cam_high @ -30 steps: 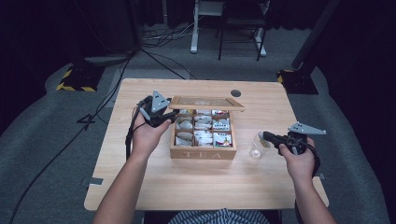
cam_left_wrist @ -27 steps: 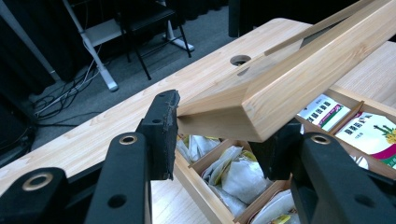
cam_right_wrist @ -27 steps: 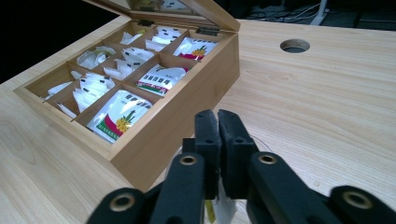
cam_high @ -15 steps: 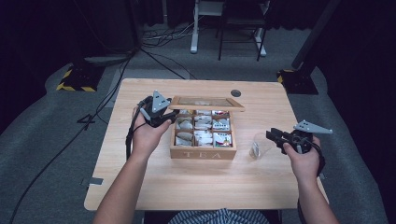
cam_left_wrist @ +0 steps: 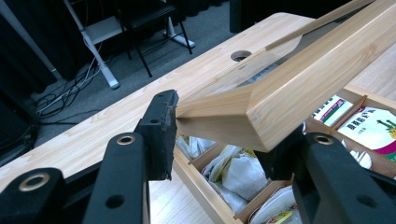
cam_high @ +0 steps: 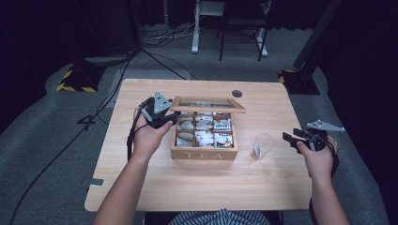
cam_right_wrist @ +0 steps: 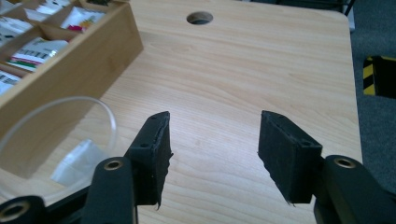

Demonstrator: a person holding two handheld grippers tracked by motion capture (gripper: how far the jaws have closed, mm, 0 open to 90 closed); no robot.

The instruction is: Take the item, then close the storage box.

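A wooden tea box (cam_high: 204, 152) marked TEA stands mid-table, its compartments full of tea bags (cam_left_wrist: 238, 168). My left gripper (cam_high: 171, 118) is shut on the left corner of the glass-paned lid (cam_high: 209, 104) and holds it raised; the pads clamp the lid's wooden frame (cam_left_wrist: 289, 88). A clear glass (cam_high: 262, 145) stands to the right of the box with a tea bag (cam_right_wrist: 81, 161) inside. My right gripper (cam_high: 291, 137) hovers to the right of the glass. Its jaws have just been opening, and nothing is between them (cam_right_wrist: 215, 149).
A round cable hole (cam_high: 237, 93) sits at the table's far side. The table's right edge (cam_high: 305, 154) runs close under my right hand. Desk legs, a chair and cables stand on the floor beyond the table.
My right gripper has drawn back to the right, away from the glass, and its jaws have opened. The left gripper still holds the lid in the same place.
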